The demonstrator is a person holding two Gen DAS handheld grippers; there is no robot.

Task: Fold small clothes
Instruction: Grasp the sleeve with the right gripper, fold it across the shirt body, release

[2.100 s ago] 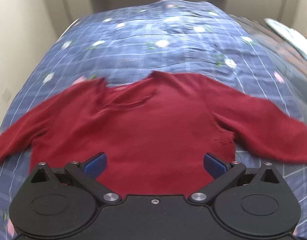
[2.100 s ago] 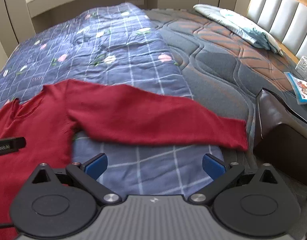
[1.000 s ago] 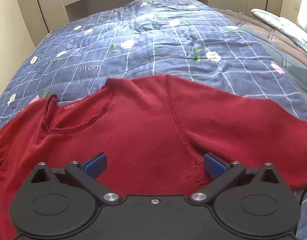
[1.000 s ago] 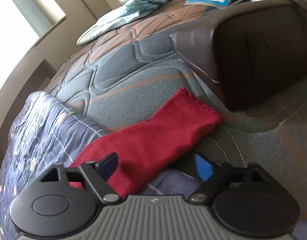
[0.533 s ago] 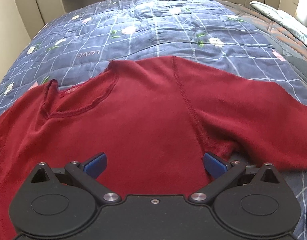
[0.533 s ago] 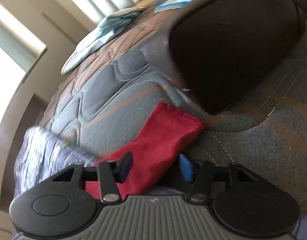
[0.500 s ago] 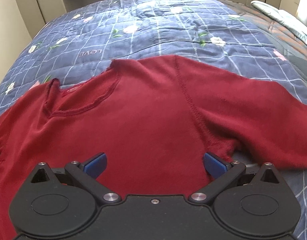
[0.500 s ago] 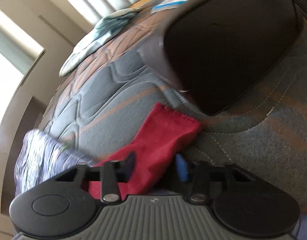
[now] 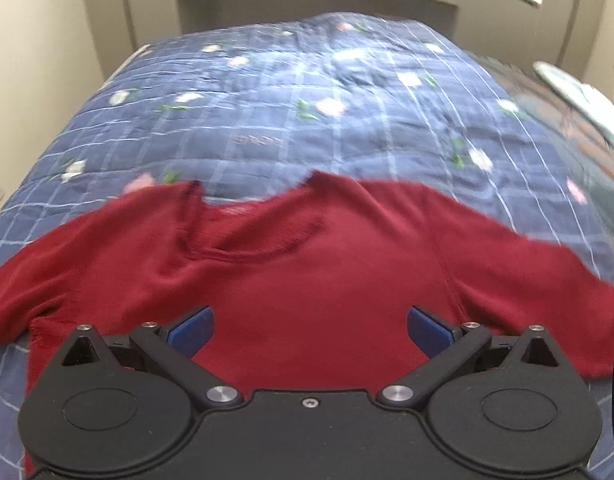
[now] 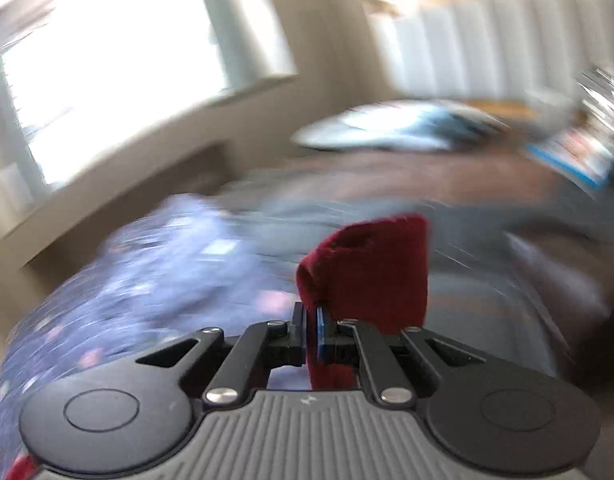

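The right gripper (image 10: 312, 320) pinches the sleeve cuff (image 10: 371, 268) of the red sweater (image 9: 307, 280) (spread on the quilt (image 9: 307, 100)), apparently raised, body lying leftward under the wide-spread left gripper (image 9: 309, 330).

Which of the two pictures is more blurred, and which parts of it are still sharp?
Right wrist view: heavy motion blur over the room, with a glaring window; only the right claw and the red sleeve it pinches are sharp. Left wrist view: milder blur on the quilt; the left claw is crisp.

Red sweater (image 9: 327, 272): soft matt knit. Quilt (image 9: 307, 112): stitched cloth. Left gripper (image 9: 309, 330): matt black plastic.
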